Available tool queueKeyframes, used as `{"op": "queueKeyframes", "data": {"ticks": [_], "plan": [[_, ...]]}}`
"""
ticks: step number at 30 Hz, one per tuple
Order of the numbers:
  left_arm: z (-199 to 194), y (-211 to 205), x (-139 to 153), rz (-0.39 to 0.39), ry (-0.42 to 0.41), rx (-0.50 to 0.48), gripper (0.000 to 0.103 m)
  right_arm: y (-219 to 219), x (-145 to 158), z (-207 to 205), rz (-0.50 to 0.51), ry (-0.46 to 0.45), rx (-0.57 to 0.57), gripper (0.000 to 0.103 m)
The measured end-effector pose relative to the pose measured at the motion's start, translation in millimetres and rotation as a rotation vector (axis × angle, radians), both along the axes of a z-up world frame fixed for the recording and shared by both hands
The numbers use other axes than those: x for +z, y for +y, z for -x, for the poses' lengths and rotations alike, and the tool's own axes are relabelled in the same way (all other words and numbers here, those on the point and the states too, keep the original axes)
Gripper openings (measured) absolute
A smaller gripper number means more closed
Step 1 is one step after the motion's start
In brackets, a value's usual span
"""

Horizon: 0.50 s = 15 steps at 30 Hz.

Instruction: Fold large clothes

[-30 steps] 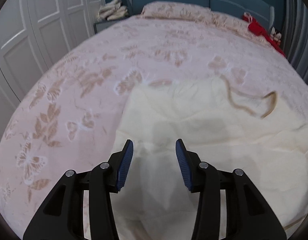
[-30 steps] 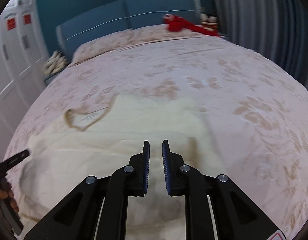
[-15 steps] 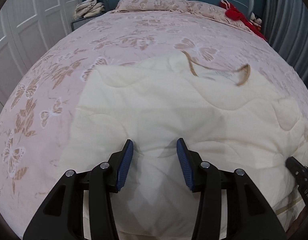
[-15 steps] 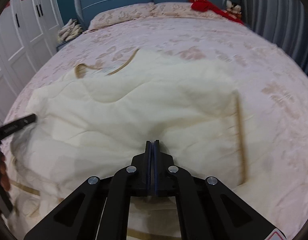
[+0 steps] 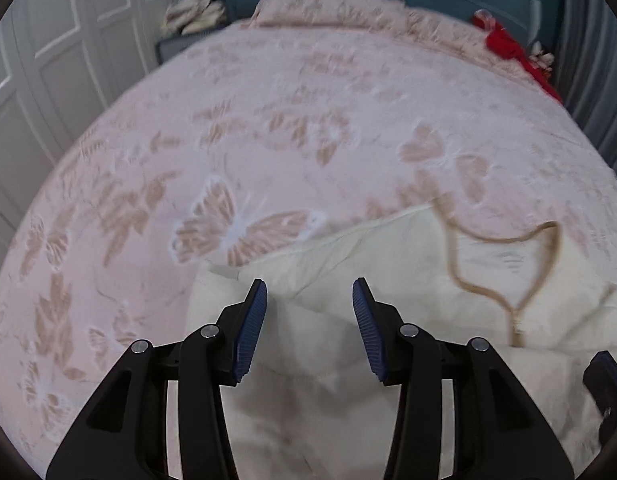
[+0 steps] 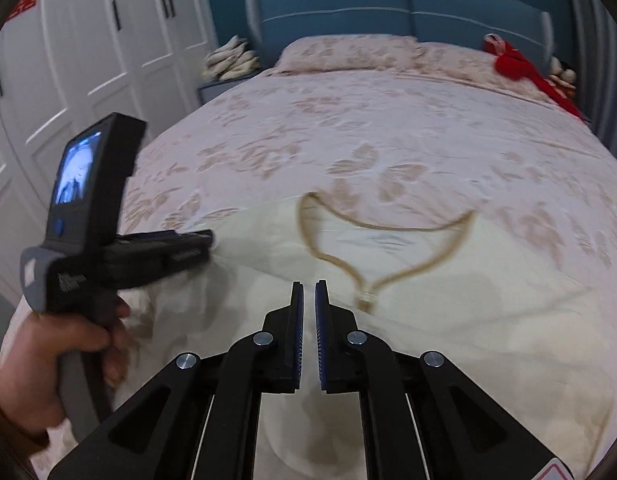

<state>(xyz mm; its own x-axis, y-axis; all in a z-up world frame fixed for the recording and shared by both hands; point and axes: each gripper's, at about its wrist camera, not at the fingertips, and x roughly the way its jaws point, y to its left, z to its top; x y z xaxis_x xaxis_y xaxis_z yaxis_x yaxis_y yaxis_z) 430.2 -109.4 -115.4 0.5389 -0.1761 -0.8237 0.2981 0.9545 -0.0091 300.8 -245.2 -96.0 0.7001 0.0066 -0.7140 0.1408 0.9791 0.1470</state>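
A cream garment (image 5: 408, 272) with a tan-trimmed neckline (image 5: 504, 268) lies on the pink butterfly-print bed (image 5: 268, 128). My left gripper (image 5: 308, 308) is open, its blue pads above the garment's upper left corner. In the right wrist view the garment (image 6: 428, 292) and its neckline (image 6: 372, 248) lie ahead. My right gripper (image 6: 308, 308) has its jaws nearly together with a thin gap and nothing between them. The left gripper's body (image 6: 108, 248) shows at left, held by a hand. The right gripper's tip (image 5: 606, 380) shows at the left wrist view's right edge.
Pillows (image 6: 348, 54) and a blue headboard (image 6: 400, 12) stand at the far end. A red item (image 6: 520, 68) lies at the far right. White wardrobe doors (image 6: 88, 60) run along the left. A nightstand holds folded light cloths (image 6: 232, 60).
Both grippers have moved forward toward the neckline. The garment's lower part now lies folded up over itself. The right jaws, fully shut half a second ago, now show a thin gap.
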Motion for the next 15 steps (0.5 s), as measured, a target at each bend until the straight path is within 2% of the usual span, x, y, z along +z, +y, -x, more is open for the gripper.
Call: {"op": "queueKeyframes", "data": {"ticks": [6, 10, 13, 15], "plan": [[-9.7, 11.7, -28.1, 0.041, 0.011, 0.036, 0.044, 11.2, -8.1, -55.7, -0.075, 0.031, 0.023, 0.006], [-10.3, 11.8, -38.0, 0.063, -0.005, 0.039, 0.044, 6.5, -13.2, -84.3, -0.056, 0.041, -0.001, 0.010], [-7.3, 16.2, -42.1, 0.096, -0.022, 0.045, 0.044, -9.3, -26.9, -98.2, -0.117, 0.067, -0.035, 0.018], [-5.5, 19.3, -44.4, 0.119, -0.033, 0.050, 0.044, -12.8, -37.1, -105.0, -0.137, 0.091, -0.035, 0.019]]}}
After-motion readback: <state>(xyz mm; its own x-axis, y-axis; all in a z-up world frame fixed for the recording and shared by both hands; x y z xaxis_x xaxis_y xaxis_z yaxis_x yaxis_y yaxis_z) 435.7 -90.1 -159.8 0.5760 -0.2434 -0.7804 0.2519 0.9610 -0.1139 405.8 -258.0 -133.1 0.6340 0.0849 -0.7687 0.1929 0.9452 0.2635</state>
